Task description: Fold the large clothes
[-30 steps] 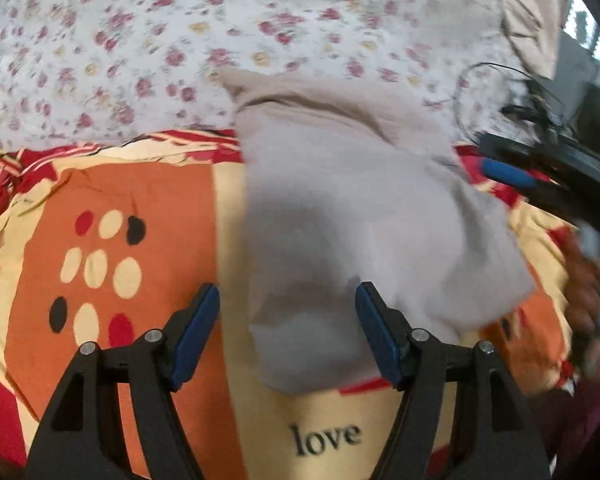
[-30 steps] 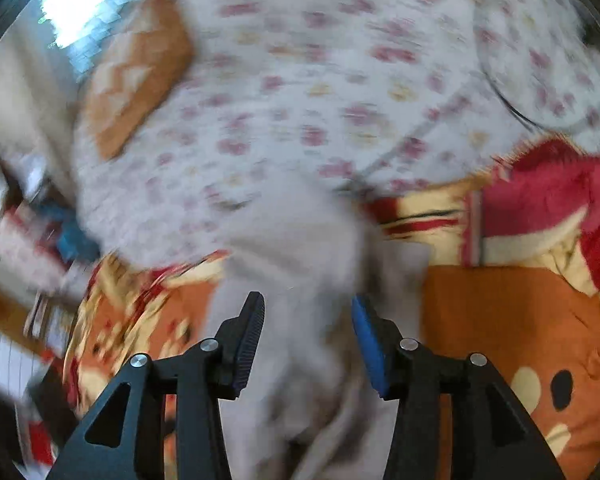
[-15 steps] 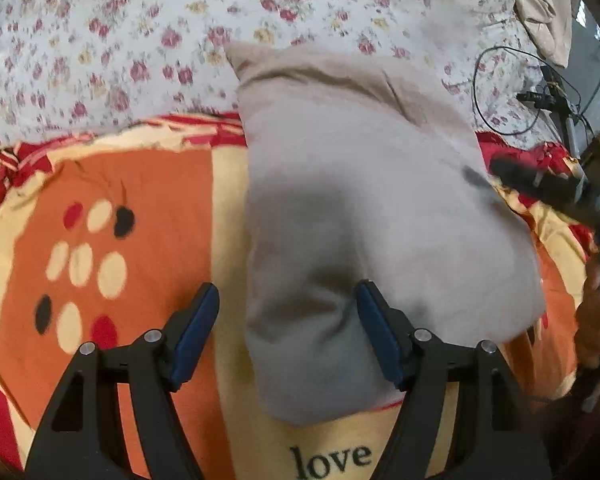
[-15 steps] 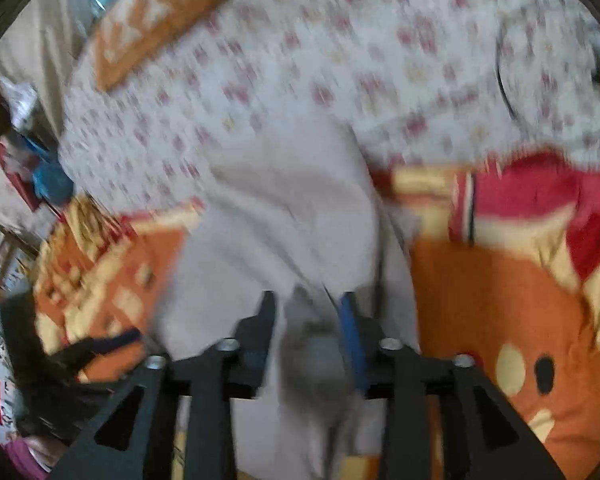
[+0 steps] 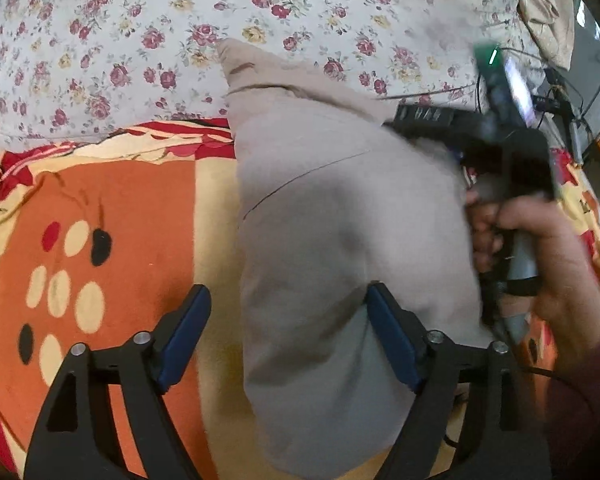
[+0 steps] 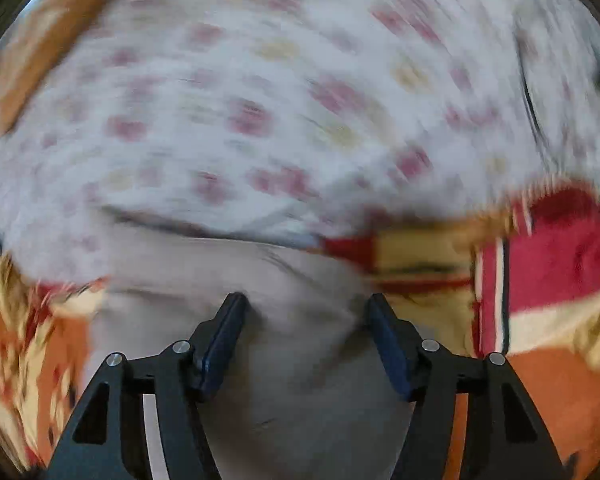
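Observation:
A folded grey-beige garment (image 5: 340,232) lies on the bed, its far end on the floral sheet and its near end on the orange blanket. My left gripper (image 5: 288,336) is open just above the garment's near left edge, with nothing between its fingers. The right gripper's body (image 5: 500,140) shows in the left wrist view at the garment's right edge, held by a hand (image 5: 540,248). In the blurred right wrist view my right gripper (image 6: 306,340) is open low over the same garment (image 6: 292,380).
A white floral sheet (image 5: 140,40) covers the far half of the bed. An orange, red and cream blanket (image 5: 100,220) covers the near half. Cables and dark devices (image 5: 572,112) lie at the right edge. An orange pillow (image 6: 52,32) is at the far left.
My right gripper closed on the garment half a second ago and is open again now, lower and close to the cloth. My left gripper has stayed open and moved slightly nearer.

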Demonstrator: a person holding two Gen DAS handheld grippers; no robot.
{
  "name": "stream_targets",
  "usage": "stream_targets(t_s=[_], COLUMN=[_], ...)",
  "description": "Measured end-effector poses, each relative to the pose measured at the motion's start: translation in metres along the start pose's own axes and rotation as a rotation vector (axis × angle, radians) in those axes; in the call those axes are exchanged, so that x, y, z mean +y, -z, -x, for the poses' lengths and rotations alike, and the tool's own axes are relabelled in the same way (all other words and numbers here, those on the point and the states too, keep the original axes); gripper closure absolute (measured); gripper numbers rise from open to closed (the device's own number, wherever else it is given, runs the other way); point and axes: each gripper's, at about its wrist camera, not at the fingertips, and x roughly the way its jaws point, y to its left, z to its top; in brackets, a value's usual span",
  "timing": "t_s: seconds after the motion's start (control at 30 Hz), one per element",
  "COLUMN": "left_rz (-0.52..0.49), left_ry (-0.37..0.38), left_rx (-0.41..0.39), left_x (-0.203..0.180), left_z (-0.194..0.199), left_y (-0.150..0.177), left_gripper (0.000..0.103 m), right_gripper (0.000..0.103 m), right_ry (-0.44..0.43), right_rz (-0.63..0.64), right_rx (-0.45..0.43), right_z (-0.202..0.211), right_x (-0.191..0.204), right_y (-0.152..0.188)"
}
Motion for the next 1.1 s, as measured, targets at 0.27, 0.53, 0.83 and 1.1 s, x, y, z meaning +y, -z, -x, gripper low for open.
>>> stream_targets(t_s=[0.27, 0.53, 0.83, 1.1], left_rz=[0.063, 0.233, 0.275, 0.103], left_ry=[0.088, 0.261, 0.451, 0.447], left_rx=[-0.004, 0.083, 0.152, 0.050], left_x=[0.016, 0.042, 0.038, 0.032], left_z=[0.015, -0.013, -0.040, 0.054], left_y=[-0.002, -0.009, -0.019, -0.009], left_gripper=[0.021, 0.017, 0.041, 0.070], right_gripper=[0.027, 0.005, 0.036, 0.072], right_ry=[-0.092, -0.269, -0.436, -0.492], right_rz=[0.027, 0.074, 0.019, 0.109], right_rx=[0.042, 0.149, 0.214, 0.100], right_z=[0.052, 0.076, 0.041, 0.119], right_x=[-0.022, -0.061, -0.033, 0.002], right_y=[0.008, 0.052, 0.055, 0.069])
